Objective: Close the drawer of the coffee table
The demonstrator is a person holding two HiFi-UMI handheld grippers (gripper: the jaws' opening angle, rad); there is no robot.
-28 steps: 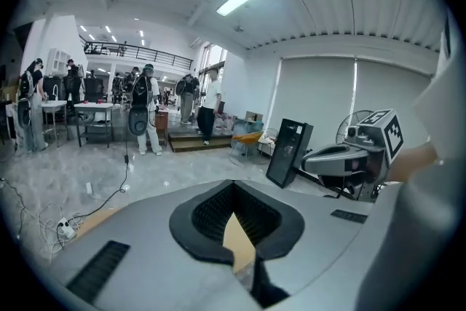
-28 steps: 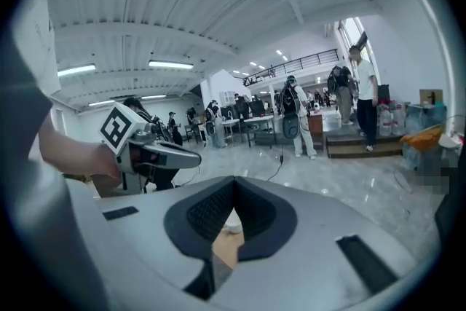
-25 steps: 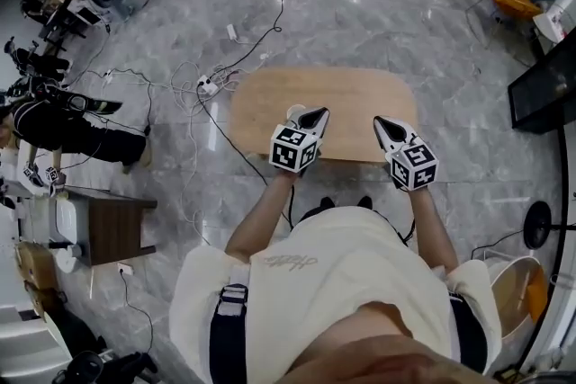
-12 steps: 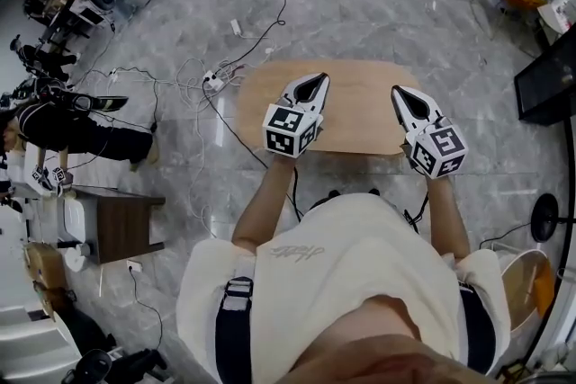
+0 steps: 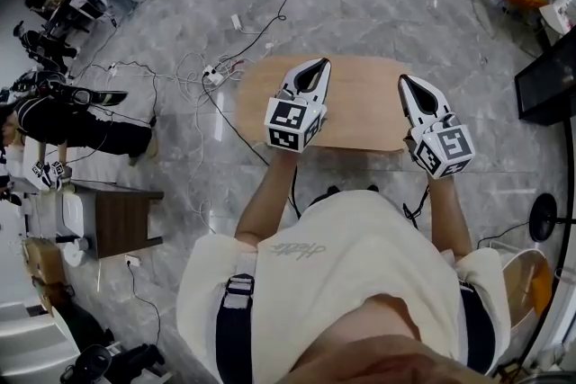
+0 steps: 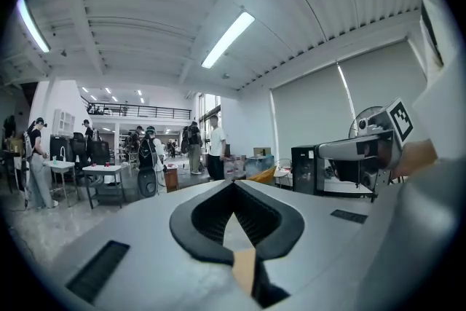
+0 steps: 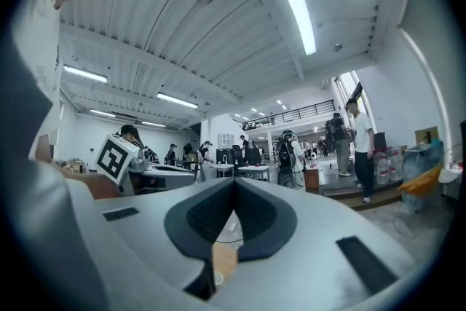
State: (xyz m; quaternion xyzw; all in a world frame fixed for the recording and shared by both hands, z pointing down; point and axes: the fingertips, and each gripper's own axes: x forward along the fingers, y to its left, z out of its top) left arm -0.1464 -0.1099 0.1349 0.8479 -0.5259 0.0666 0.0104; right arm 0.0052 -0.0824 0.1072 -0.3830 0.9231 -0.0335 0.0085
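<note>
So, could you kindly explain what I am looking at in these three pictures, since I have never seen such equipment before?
There is no robot: a person stands holding a two-jaw gripper in each hand, the left gripper and the right gripper. The head view comes from a camera on the person's head, looking steeply down. The two gripper views come from cameras riding on the grippers, looking along their jaws into the hall. In front of the person stands a light wooden coffee table with rounded corners; I see nothing lying on its top, and its drawer does not show from above. Both grippers have their jaw tips together and hold nothing.
</note>
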